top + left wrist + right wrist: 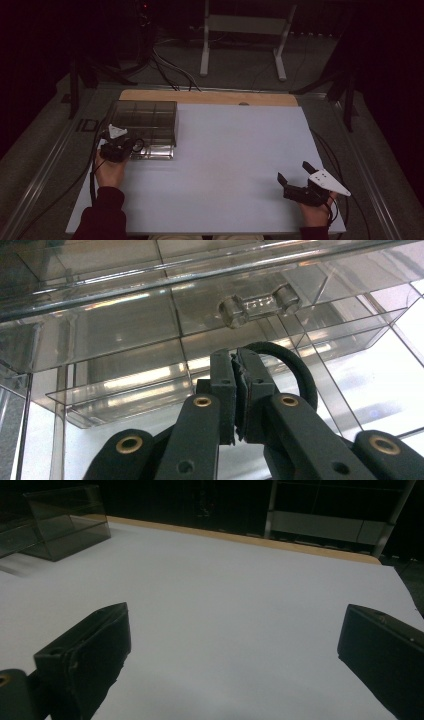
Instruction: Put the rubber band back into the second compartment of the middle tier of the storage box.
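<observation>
A clear plastic drawer box (145, 117) stands at the back left of the white table (230, 165). Its lowest drawer (154, 151) is pulled out toward me. My left gripper (129, 145) hovers just in front of that drawer, shut on a black elastic loop (138, 145). In the left gripper view the loop (302, 377) curls out to the right of the closed jaws (235, 390), below a clear drawer handle (260, 307). My right gripper (293, 171) rests near the table's front right, open, with nothing between its fingers (100, 645).
A wooden strip (210, 97) runs along the table's far edge. Beyond it stand a white metal frame (245, 30) and cables on the floor. The clear box (65, 520) sits far left in the right gripper view.
</observation>
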A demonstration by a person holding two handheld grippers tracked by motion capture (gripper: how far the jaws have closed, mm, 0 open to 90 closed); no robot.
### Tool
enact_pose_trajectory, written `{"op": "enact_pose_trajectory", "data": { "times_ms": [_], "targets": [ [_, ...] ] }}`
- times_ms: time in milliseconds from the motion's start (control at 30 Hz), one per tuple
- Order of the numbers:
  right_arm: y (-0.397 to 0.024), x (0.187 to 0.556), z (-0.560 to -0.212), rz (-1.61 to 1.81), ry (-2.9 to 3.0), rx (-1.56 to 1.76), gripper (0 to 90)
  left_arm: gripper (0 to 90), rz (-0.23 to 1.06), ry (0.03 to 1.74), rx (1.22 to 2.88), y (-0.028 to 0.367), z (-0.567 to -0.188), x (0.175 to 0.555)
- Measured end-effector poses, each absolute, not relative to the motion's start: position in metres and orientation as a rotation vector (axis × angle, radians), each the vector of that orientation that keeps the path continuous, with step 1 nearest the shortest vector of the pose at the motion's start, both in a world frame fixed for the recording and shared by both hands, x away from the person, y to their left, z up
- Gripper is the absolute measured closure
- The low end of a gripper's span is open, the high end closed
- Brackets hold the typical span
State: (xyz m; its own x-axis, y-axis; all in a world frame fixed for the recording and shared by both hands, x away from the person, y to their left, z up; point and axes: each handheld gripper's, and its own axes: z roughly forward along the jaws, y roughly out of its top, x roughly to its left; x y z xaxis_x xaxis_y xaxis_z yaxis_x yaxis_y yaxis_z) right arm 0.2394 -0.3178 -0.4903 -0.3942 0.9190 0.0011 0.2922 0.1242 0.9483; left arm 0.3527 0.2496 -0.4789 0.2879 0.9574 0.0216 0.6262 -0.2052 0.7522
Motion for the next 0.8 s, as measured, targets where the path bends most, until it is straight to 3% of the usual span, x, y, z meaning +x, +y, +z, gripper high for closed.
{"op": "enact_pose_trajectory", "data": {
  "times_ms": [333,633,800],
  "targets": [
    [-0.3177,0.2393,-0.4902,1.282,1.779,1.174,0.9,86.3,0.648,1.411,1.946,0.2483,-0.4825,0.3528],
    [-0.3177,0.2392,-0.4902,1.281,1.779,1.173,0.9,49.7,0.653,1.350,1.899,0.2484,-0.4788,0.3484],
    [-0.3175,0.2392,-0.4903,1.281,1.781,1.172,0.9,38.1,0.663,1.337,1.857,0.2496,-0.4750,0.3458]
  ]
}}
